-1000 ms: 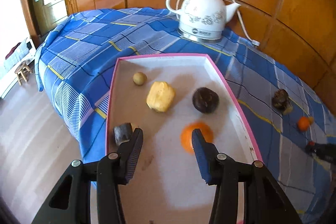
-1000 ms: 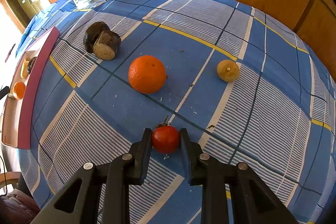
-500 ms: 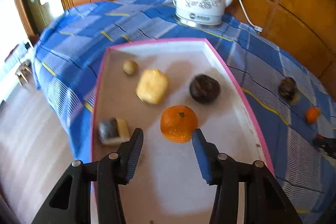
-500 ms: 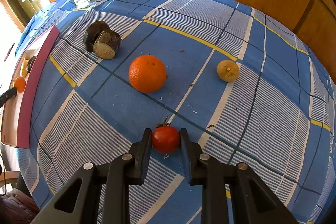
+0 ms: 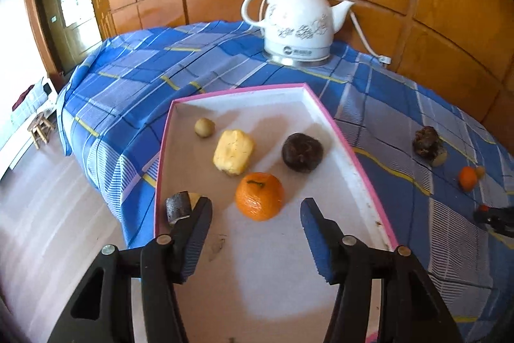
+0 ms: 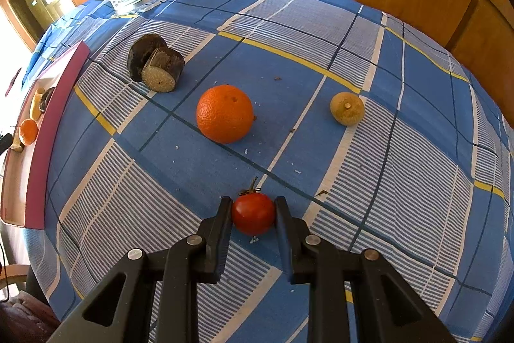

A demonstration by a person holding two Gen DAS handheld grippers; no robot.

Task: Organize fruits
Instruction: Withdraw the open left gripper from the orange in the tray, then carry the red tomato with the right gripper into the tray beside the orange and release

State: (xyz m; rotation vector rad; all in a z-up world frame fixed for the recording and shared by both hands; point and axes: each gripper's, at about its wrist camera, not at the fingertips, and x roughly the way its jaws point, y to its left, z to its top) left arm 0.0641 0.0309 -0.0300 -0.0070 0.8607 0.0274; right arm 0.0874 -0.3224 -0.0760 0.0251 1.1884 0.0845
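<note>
1. Left gripper (image 5: pixel 255 225) hangs over the near end of the pink-rimmed tray (image 5: pixel 363 169). Its jaws are opening with nothing between them, and the mandarin (image 5: pixel 259 195) sits on the tray floor just beyond the tips, so I'd call that one dropped off.

2. Also in the tray: a yellow chunk (image 5: pixel 233 156), a dark round fruit (image 5: pixel 302 151), a small pale round one (image 5: pixel 204 127) farther back, and a dark cut piece (image 5: pixel 177 207) by the left rim, partly behind the left finger.

3. Right gripper (image 6: pixel 253 212) is clamped on the small red tomato (image 6: pixel 253 212), which seems to be resting on the blue checked cloth (image 6: pixel 417 182) over the bench.

4. The relation that counts: the tray is well off to the left of the right gripper, and the near stretch of cloth between them looks bare. So the tomato's trip is a lift and a sideways carry to the left, I'd guess.

5. The tomato is basically round, with no real long axis. Its dried stem points toward the far side, away from the gripper, and the pads press on its left and right flanks.

6. On the cloth beyond the tomato: a big orange (image 6: pixel 225 114), a tan round fruit (image 6: pixel 347 108) to its right, and a dark cut piece (image 6: pixel 156 62) far left, cut face turned toward the near side. The right gripper is clearly the closer one for all three. The white kettle (image 5: pixel 297 24) is at the far edge.
</note>
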